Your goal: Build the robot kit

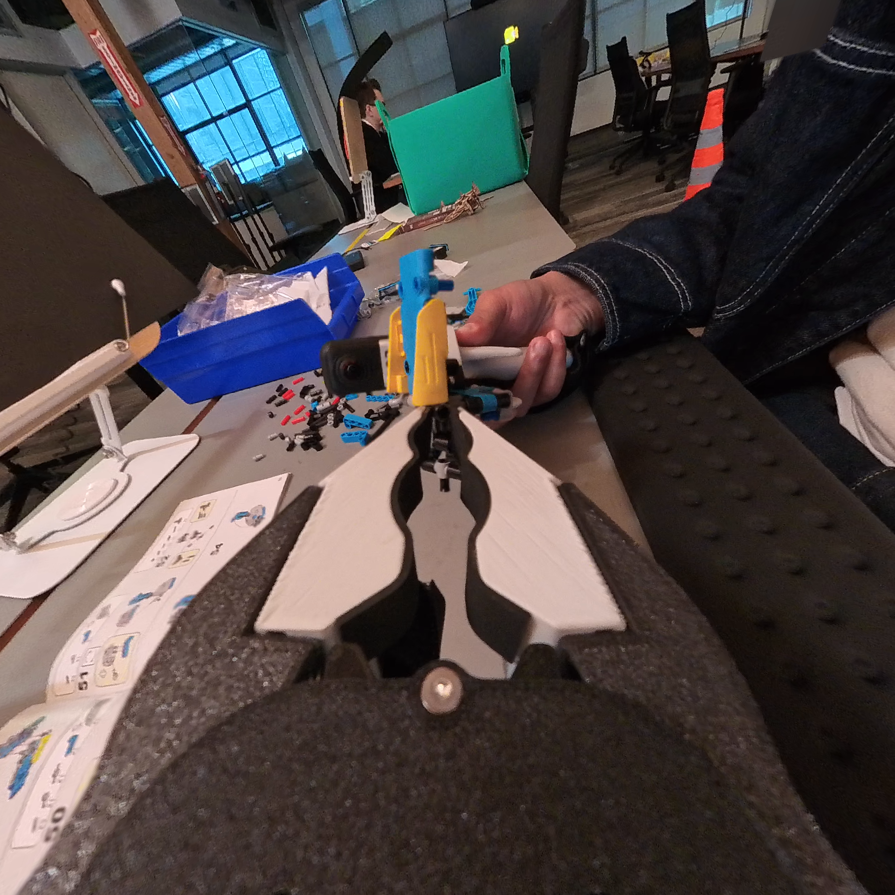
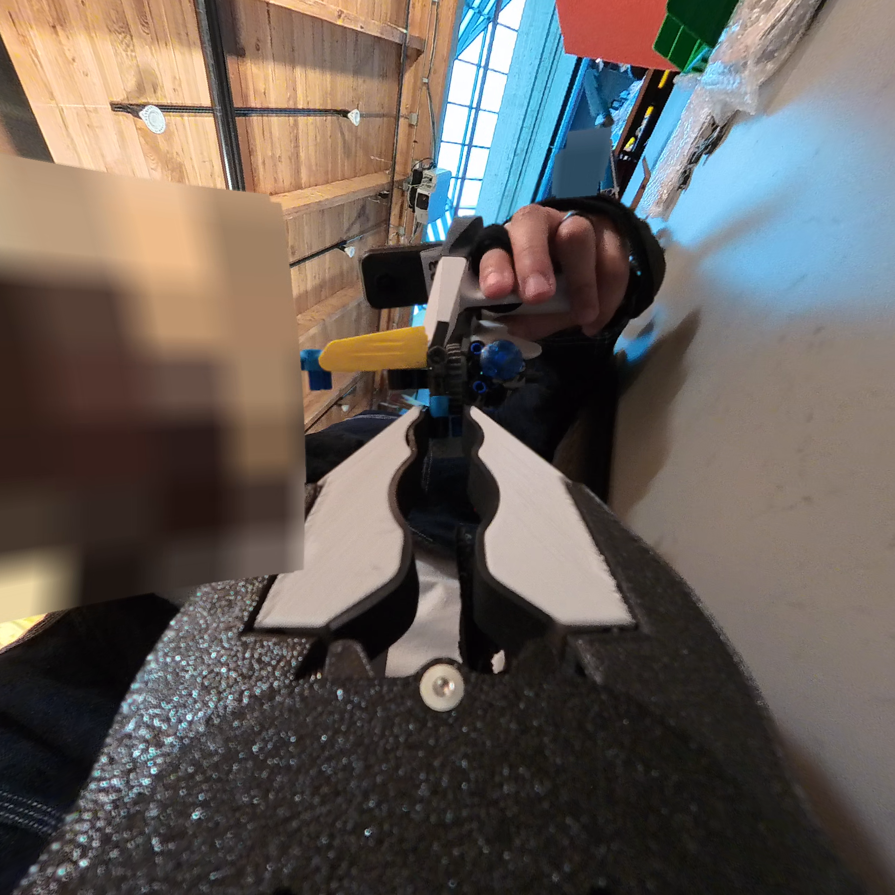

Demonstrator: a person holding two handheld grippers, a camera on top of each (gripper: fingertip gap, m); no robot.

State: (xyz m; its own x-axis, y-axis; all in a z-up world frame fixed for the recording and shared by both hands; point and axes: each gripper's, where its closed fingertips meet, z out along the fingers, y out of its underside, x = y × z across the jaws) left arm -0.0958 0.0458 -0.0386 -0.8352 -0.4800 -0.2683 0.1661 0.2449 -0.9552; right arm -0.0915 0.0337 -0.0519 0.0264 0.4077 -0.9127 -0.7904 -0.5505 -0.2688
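Evidently both grippers pinch one toy-brick model (image 1: 420,339) held above the table (image 1: 523,242): left gripper (image 1: 438,416) clamps its black pin end, right gripper (image 2: 443,416) its blue base. Judged light, rigid, apt to pop apart; grip beams, not yellow panels (image 2: 373,355).

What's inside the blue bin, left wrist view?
The blue bin holds crumpled clear plastic bags and a white paper sheet poking above its rim. Its near wall and the bags cover whatever lies deeper, so I cannot tell what else is there.
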